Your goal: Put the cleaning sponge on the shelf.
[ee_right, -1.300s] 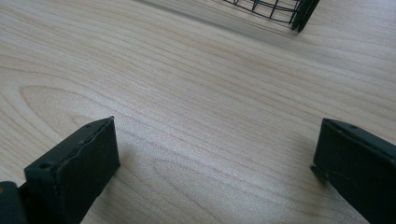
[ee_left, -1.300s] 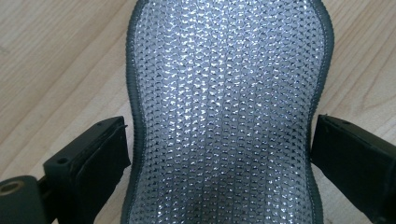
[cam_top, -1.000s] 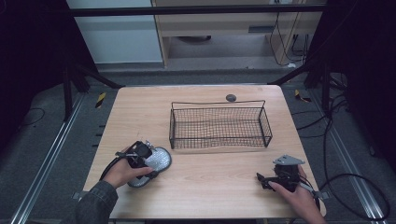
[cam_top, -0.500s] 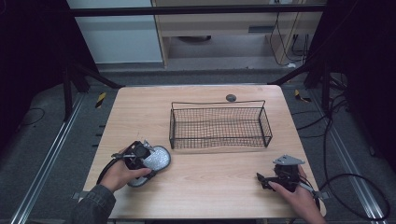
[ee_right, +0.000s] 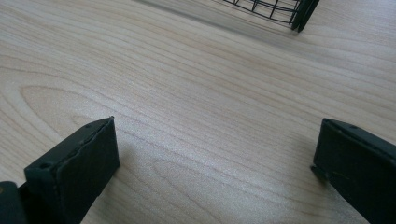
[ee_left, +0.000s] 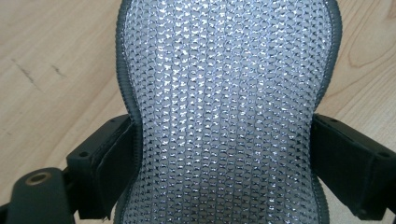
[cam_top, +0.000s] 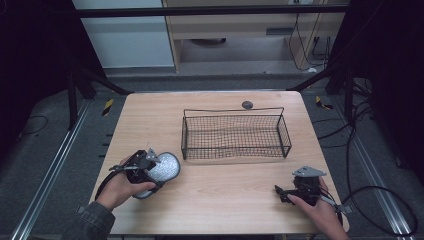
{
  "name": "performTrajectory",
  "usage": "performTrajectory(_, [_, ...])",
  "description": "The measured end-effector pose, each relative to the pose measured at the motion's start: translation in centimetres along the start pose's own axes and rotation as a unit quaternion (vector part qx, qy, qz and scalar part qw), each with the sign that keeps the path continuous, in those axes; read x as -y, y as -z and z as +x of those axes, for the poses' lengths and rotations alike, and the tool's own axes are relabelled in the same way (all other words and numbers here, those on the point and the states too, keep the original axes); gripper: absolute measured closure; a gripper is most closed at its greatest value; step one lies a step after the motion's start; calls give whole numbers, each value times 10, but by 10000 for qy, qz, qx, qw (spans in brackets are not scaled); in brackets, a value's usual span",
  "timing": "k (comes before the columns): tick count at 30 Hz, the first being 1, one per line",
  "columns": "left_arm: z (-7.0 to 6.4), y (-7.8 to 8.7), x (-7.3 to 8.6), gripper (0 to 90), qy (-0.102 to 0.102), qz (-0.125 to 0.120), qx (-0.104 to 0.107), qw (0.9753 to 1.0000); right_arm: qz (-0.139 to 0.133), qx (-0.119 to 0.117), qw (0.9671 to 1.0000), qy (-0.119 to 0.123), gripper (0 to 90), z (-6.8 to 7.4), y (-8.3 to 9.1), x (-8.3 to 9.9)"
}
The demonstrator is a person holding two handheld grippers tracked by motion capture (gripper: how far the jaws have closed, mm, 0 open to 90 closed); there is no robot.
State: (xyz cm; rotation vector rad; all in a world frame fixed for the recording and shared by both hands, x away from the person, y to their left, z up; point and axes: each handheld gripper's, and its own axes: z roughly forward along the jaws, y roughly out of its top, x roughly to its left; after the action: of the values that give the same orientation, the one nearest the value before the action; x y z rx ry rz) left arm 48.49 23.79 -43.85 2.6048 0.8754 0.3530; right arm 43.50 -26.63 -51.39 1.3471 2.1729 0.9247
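A light wooden table (cam_top: 215, 200) is standing on grey floor (cam_top: 45, 165), with metal rails (cam_top: 50, 170) running along both sides. Black cables (cam_top: 370, 150) are trailing at the right. Beyond, a pale cabinet (cam_top: 125, 40) and what is probably a wooden shelf unit (cam_top: 235, 30) are sitting in dim light.

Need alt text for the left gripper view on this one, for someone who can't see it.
A silvery mesh scouring pad with a dark stitched edge is pinched at its waist between the left gripper's two black fingers, seen close up. Light wooden table shows behind it on both sides.
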Motion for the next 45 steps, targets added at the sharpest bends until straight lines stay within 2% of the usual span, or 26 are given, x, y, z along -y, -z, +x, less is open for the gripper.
performTrajectory(11, [3, 40, -18, 112, -224, -310, -215, 9990, -1, -1, 10000, 0, 3, 0, 0, 0])
performTrajectory(16, [3, 53, -27, 112, -483, -478, -257, 9974, 0, -1, 10000, 0, 3, 0, 0, 0])
performTrajectory(21, [5, 62, -40, 112, -636, -479, -344, 9962, 0, 0, 10000, 0, 3, 0, 0, 0])
performTrajectory(27, [8, 70, -57, 111, -696, -539, -467, 9950, -1, -2, 10000, 0, 3, 0, 0, 0])
performTrajectory(29, [10, 72, -64, 111, -757, -512, -482, 9946, 0, -1, 10000, 2, 3, 0, 0, 0])
performTrajectory(32, [12, 73, -74, 113, -928, -506, -609, 9925, -1, 1, 10000, -2, 3, 0, 0, 0])
performTrajectory(37, [14, 72, -86, 116, -1014, -555, -645, 9912, -1, 1, 10000, -2, 3, 0, 0, 0])
performTrajectory(42, [15, 71, -102, 118, -1045, -702, -650, 9899, -1, 1, 10000, -3, 3, 0, 0, 0])
performTrajectory(45, [17, 70, -111, 117, -1090, -683, -679, 9894, -1, 1, 10000, -2, 3, 0, 0, 0])
